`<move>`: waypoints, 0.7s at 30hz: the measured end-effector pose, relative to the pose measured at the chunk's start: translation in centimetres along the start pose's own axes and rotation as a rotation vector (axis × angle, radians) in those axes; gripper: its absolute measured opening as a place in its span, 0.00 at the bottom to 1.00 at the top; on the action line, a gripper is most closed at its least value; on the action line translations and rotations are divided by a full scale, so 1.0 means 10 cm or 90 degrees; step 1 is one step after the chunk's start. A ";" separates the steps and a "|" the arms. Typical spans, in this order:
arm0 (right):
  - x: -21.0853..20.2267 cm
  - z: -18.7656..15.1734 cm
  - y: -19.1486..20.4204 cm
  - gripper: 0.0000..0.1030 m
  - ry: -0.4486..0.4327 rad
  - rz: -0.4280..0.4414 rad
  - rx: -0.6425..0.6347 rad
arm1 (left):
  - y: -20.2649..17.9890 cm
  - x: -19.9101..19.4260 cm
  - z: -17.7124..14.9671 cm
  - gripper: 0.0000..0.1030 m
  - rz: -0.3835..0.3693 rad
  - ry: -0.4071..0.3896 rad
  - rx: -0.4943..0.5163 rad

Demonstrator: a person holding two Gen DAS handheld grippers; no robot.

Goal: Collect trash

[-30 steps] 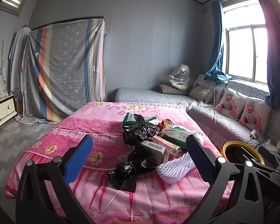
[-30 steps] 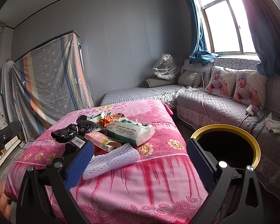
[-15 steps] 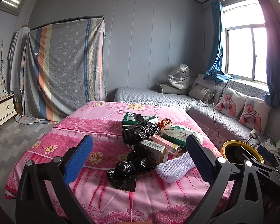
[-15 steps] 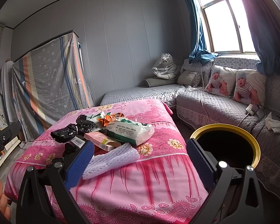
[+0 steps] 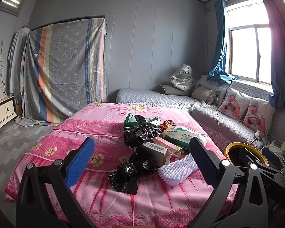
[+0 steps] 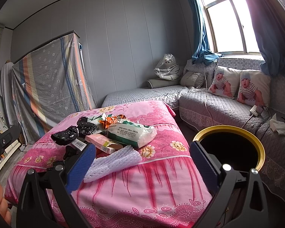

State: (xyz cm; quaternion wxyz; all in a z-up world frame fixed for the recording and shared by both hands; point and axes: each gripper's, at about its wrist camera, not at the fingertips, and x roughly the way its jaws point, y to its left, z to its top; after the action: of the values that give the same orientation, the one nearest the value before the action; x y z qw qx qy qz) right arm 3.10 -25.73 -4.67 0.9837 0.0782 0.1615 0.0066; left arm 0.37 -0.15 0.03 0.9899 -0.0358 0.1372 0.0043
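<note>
Your left claw [image 5: 141, 159] and right claw [image 6: 142, 161] both gape wide, holding nothing; the trash pile [image 5: 150, 142] lies at 12 o'clock on the bed [image 5: 70, 144], bin [image 6: 229, 148] at 2 o'clock

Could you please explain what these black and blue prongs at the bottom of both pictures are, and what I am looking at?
No robot here: a person carries a hand-held gripper in each hand, each with a fisheye camera looking along its two blue-padded fingers. One picture comes from the left hand-held gripper, the other from the right hand-held gripper. Both are open and hold nothing. Ahead is a pink bedspread with a pile of trash: black plastic bags, a white foam net, a pink box and a white and green packet. The gold-rimmed bin stands to the right of the bed.
</note>
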 end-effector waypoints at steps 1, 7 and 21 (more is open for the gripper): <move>0.00 0.00 0.00 0.93 0.000 0.000 0.000 | 0.00 0.00 0.00 0.93 0.000 0.000 0.000; 0.01 0.01 -0.01 0.93 0.002 -0.002 0.003 | -0.02 0.00 0.00 0.93 0.000 0.001 -0.001; 0.02 -0.01 -0.04 0.93 0.004 -0.013 0.016 | -0.09 -0.01 -0.09 0.93 -0.006 0.008 -0.004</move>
State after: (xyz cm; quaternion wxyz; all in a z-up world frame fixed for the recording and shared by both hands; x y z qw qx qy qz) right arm 3.21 -26.12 -4.89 0.9822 0.0892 0.1651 -0.0054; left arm 0.07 -1.11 -0.77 0.9889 -0.0396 0.1434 -0.0003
